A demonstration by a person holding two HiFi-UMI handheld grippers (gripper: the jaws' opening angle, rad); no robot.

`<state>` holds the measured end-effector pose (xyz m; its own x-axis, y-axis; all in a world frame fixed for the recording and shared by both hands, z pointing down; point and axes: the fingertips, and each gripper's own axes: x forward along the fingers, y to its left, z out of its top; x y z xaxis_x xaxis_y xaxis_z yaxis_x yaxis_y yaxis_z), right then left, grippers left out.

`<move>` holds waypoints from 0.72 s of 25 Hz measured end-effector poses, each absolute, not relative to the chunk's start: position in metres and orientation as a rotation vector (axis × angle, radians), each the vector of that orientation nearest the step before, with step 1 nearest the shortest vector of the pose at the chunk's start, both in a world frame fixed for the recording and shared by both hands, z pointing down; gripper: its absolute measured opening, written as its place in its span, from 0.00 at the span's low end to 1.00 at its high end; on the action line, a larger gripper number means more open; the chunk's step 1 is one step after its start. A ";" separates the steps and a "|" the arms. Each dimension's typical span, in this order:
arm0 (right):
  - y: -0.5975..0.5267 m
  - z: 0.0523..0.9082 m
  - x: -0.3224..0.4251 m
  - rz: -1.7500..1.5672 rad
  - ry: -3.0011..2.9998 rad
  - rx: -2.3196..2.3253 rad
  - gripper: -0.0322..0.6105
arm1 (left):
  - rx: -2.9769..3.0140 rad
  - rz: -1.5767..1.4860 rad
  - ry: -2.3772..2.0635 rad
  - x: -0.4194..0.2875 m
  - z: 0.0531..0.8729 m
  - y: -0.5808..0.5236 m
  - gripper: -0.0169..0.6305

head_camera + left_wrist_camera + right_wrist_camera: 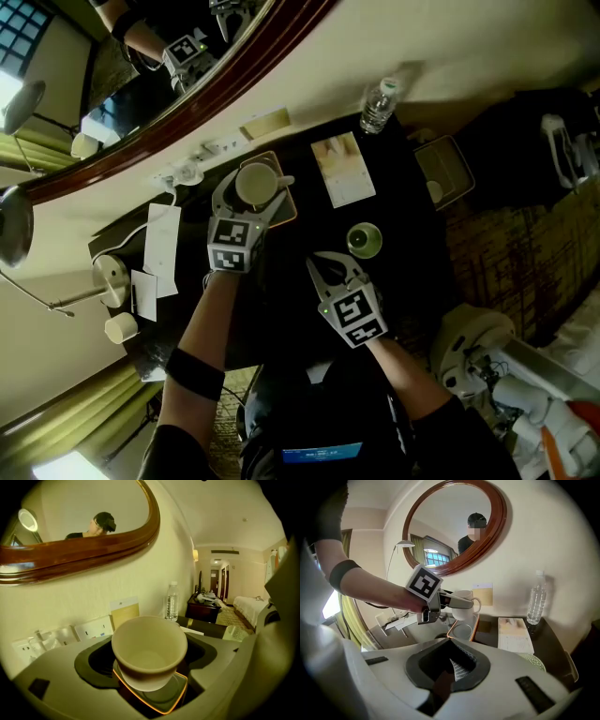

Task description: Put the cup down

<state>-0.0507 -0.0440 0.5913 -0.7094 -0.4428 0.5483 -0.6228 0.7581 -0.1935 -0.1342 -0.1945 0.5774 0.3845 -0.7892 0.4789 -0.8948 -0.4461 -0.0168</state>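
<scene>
Right gripper (452,667): nearest to us, jaws pressed together with nothing between them, hanging over the dark table (281,309) and well apart from the cup.
Green dish (364,240): on the table just ahead of the right gripper; we see no part for it in this step.
Left gripper (251,192): jaws spread wide and pinching the cup by its sides.
Cup (149,649): pale, upright and apparently empty. It is held in the air over the tray, not resting on anything, and its handle sticks out towards the bottle side.
Saucer (462,631): lies in the tray right below the cup, with a clear gap between them.
Tray (476,620): orange-rimmed, near the wall.
Booklet (344,169): flat on the table beside the tray.
Bottle (378,105): stands further off by the wall, out of the way.
Step, as we judge it: the cup is yet to go down; the saucer looks the likely seat.
Risk one: if we open the jaws while the gap remains, the cup drops and may chip or bounce off the saucer.
Risk two: if we come down off-centre, the foot lands on the saucer's edge or the tray's rim and the cup tips.
Risk three: if we pull back before the jaws are fully clear, a pad can drag the cup over.
</scene>
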 end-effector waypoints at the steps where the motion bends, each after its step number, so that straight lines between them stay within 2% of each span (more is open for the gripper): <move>1: -0.043 0.589 -0.047 0.511 -2.473 0.804 0.07 | 2.402 0.626 -1.484 -0.132 0.577 -0.187 0.68; 18: -0.036 0.565 -0.002 0.500 -2.432 0.795 0.07 | 2.336 0.590 -1.473 -0.078 0.618 -0.073 0.68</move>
